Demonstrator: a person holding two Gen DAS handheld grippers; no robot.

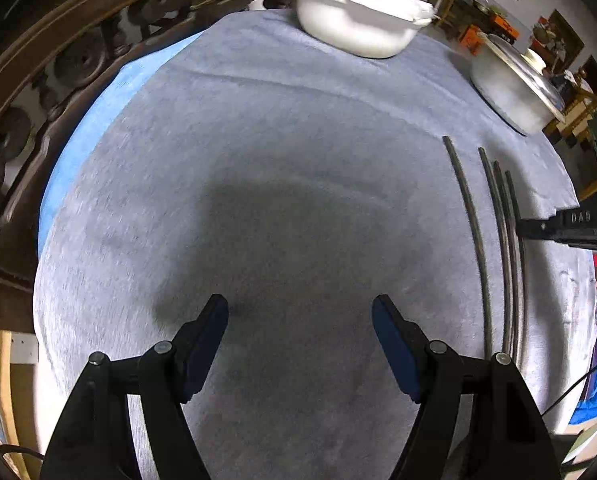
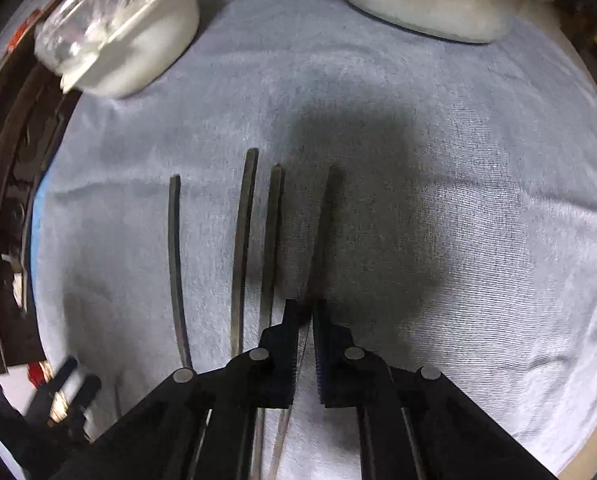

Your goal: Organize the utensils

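My right gripper (image 2: 306, 312) points steeply down, jaws pinched shut on the rightmost of four dark chopsticks (image 2: 325, 232) lying in a row on the grey cloth (image 2: 458, 200). My left gripper (image 1: 300, 316) hangs wide and empty over bare cloth — two white bowls (image 1: 350, 28) sit at the far edge.

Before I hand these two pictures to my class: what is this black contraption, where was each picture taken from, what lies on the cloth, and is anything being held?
Each picture comes from a camera on a hand-held two-finger gripper, looking along its fingers. The first shows the left gripper, open over a bare grey cloth. The second shows the right gripper, shut on the rightmost chopstick of four dark chopsticks lying side by side. A plastic-covered white bowl and a lidded white pot stand at the far edge.
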